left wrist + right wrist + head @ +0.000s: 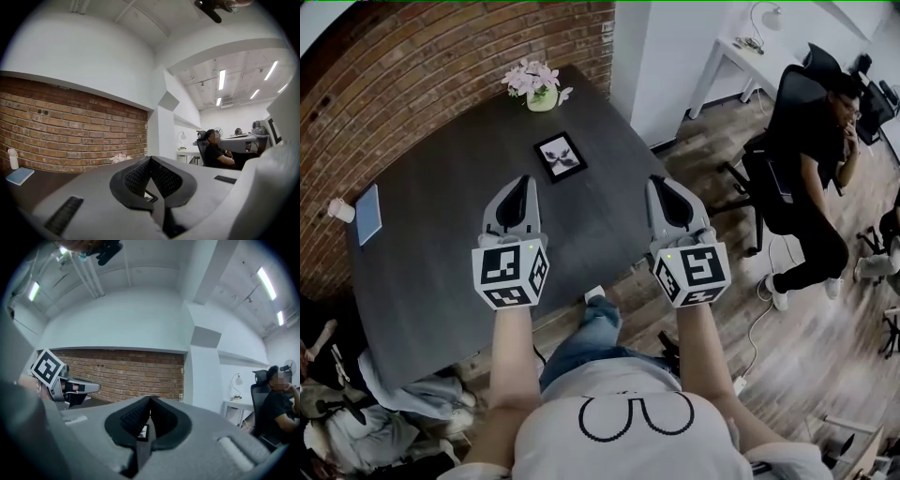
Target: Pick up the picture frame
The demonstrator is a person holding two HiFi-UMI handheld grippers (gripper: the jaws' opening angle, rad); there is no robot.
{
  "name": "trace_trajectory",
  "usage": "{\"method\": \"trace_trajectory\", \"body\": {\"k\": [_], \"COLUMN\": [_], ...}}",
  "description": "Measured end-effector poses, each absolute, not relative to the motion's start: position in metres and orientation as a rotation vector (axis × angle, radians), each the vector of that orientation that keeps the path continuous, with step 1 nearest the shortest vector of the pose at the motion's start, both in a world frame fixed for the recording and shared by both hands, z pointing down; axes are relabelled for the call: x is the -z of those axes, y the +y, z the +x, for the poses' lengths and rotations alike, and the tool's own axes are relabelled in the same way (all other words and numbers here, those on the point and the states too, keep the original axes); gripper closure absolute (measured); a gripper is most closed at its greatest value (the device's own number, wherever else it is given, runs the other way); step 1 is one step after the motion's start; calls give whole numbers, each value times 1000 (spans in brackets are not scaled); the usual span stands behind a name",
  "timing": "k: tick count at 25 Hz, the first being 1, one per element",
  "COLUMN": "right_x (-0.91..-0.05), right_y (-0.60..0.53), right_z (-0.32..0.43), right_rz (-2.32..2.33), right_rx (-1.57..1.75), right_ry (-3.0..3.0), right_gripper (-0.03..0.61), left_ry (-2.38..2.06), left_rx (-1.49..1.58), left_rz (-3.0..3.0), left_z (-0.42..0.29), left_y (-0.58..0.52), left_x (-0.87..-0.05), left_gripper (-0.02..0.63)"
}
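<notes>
Two closed grippers, left gripper, right gripper, picture frame ahead

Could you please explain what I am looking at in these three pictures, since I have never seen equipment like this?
There is no robot: a person holds two hand-held tools, the left gripper and the right gripper. The head view looks down from the person's head; the other two come from cameras riding on each gripper, looking along its fingers. On the dark table are a picture frame, a flower pot, a blue notebook and a small white container. Both grippers are shut and empty; the frame lies untouched ahead of them.
</notes>
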State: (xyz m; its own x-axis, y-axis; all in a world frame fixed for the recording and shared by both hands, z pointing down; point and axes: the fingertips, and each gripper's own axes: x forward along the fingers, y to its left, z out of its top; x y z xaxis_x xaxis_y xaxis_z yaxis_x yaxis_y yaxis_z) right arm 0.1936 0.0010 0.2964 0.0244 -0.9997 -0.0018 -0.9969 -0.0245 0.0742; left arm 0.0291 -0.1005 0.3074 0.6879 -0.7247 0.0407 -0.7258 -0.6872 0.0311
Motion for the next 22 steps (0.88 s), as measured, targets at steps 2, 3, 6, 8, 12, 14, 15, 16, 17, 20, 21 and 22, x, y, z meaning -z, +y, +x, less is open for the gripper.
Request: {"method": "trace_trajectory", "body": {"k": [2, 3, 6, 8, 12, 14, 15, 16, 17, 20, 21, 22], "right_x": [-301, -303, -309, -315, -324, -329, -331, -333, -336, -348, -353, -357], "right_y": [-20, -31, -66, -88, -128, -146, -155, -163, -171, -190, -195, -201], "right_z": [201, 204, 208, 209, 210, 209, 209, 208, 208, 205, 205, 205], "right_rz": [2183, 2170, 2113, 2074, 1996, 1964, 1954, 1944, 1933, 1891, 1878, 1865], "right_rx": [61, 50, 15, -6, -39, -58, -70, -81, -92, -143, -172, -203], "right_ry": [-2181, -2192, -2230, -2247, -2277, -2287, -2290, -2290, -2290, -2290, -2290, -2291], "right_gripper": [577, 577, 577, 577, 577, 573, 561, 545, 524, 472, 447, 421], "left_ry": [-1256, -1269, -1311, -1336, -1360, -1370, -1372, -1369, -1365, -1352, -1350, -1350], "left_rx": [-65, -76, -103, -107, -120, -140, -151, -159, -164, -168, -167, -168], "left_rz": [2818, 2806, 2769, 2739, 2663, 2632, 2621, 2610, 2598, 2557, 2541, 2526], "left_z": [33, 35, 38, 39, 39, 37, 37, 38, 38, 40, 41, 41], "left_y": [-117, -126, -154, -171, -202, -216, -223, -230, -236, -248, -251, -255], "left_x": [-315, -318, -325, -330, -342, -349, -352, -355, -359, -368, -371, -374], "left_gripper": [615, 615, 615, 615, 612, 599, 587, 568, 547, 469, 445, 428]}}
